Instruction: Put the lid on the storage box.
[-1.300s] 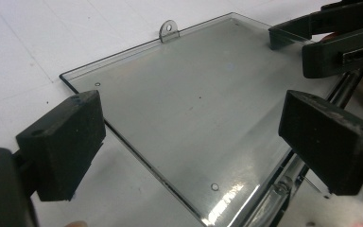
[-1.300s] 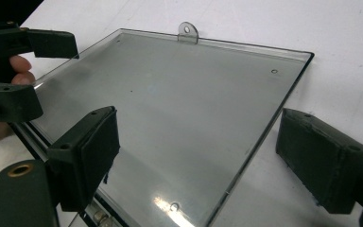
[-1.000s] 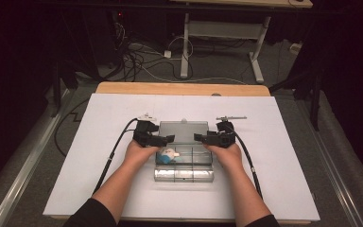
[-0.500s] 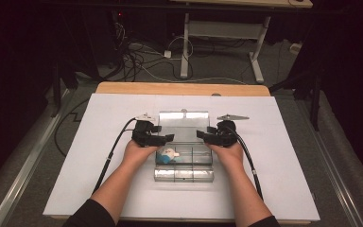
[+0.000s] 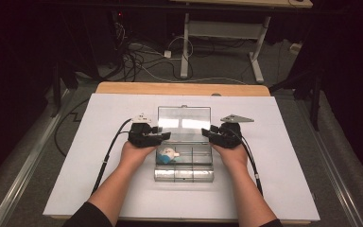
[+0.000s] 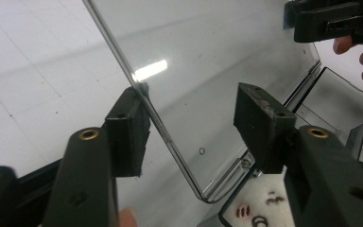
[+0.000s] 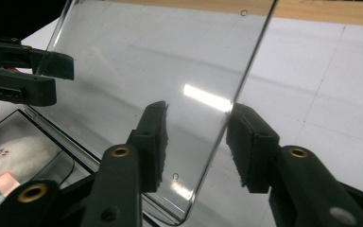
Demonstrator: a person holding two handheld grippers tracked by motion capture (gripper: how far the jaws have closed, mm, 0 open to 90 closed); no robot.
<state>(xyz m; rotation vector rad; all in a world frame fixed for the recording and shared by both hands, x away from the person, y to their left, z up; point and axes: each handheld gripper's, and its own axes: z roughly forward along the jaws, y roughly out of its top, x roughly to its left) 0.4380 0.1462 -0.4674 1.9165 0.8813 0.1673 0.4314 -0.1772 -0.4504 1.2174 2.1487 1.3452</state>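
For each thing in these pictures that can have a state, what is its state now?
Clear plastic box: open.
Lid: raised on its hinge, tilted back.
Left gripper: open, jaws either side of the lid's edge.
Right gripper: open, jaws astride the lid's other edge.
White fluffy item: lying inside the box.

The box (image 5: 184, 161) is clear plastic, shallow and divided into compartments, lying flat at the middle of the white mat (image 5: 99, 189). Its clear lid (image 5: 184, 124) stands raised, hinged along the box's far edge and tilted back. A white-and-blue item (image 5: 166, 154) lies in the box's left compartment.
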